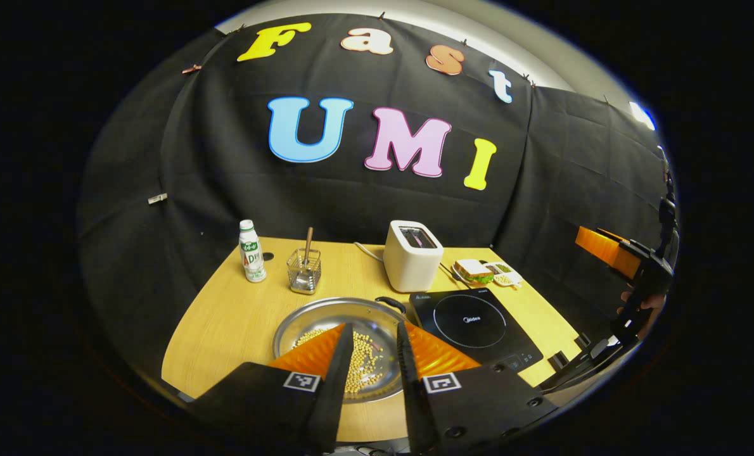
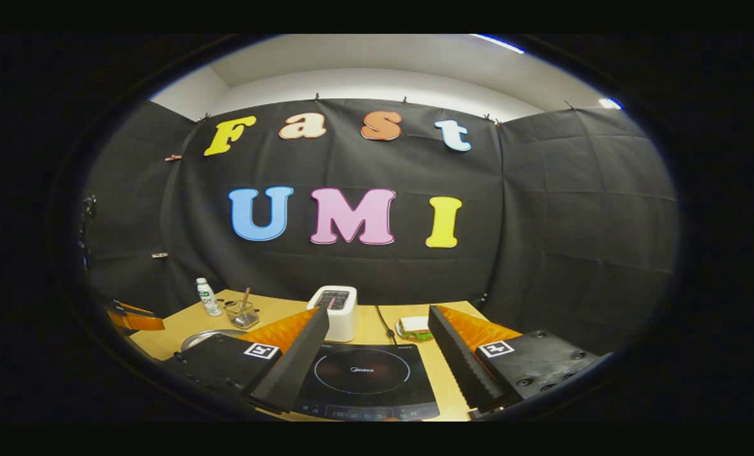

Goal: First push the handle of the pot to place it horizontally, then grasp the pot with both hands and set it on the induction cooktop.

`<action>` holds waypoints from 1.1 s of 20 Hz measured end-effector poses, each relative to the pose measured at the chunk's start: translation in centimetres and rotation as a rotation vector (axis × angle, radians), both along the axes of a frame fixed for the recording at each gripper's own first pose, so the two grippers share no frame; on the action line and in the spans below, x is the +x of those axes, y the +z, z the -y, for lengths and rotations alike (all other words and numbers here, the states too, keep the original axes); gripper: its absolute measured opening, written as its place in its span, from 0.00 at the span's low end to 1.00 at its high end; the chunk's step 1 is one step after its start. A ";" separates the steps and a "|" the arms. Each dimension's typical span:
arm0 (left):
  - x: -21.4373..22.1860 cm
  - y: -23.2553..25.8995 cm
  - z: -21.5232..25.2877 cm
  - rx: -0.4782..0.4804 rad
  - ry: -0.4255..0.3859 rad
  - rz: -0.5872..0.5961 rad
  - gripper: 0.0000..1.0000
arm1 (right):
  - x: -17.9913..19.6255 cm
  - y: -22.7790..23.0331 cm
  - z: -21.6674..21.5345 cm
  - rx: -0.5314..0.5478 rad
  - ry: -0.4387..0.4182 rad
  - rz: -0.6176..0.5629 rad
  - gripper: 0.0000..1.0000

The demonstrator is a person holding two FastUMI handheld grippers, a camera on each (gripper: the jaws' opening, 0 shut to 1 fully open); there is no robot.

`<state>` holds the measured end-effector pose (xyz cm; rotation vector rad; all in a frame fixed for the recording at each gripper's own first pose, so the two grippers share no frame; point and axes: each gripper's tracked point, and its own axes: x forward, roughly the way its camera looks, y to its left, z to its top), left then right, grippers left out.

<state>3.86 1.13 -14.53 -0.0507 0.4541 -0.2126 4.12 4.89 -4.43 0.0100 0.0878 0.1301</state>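
Down low in the left gripper view: left gripper, fingers a little way apart, holding nothing, hanging over a round shiny metal pot with yellow beans inside. Pot on the light wooden table, at lower middle of frame, its dark handle pointing to the right, just beside the flat black induction cooktop. Behind: white toaster, small white bottle, wire cup, sandwich on a plate.

Low in the right gripper view: right gripper, fingers wide apart, holding nothing, above the cooktop. Pot rim at lower left.
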 end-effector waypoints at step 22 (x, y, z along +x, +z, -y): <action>-4.0 -16.2 -4.7 -0.019 -0.065 -0.379 0.05 | -1.2 -2.8 -3.0 0.005 0.091 -0.095 0.98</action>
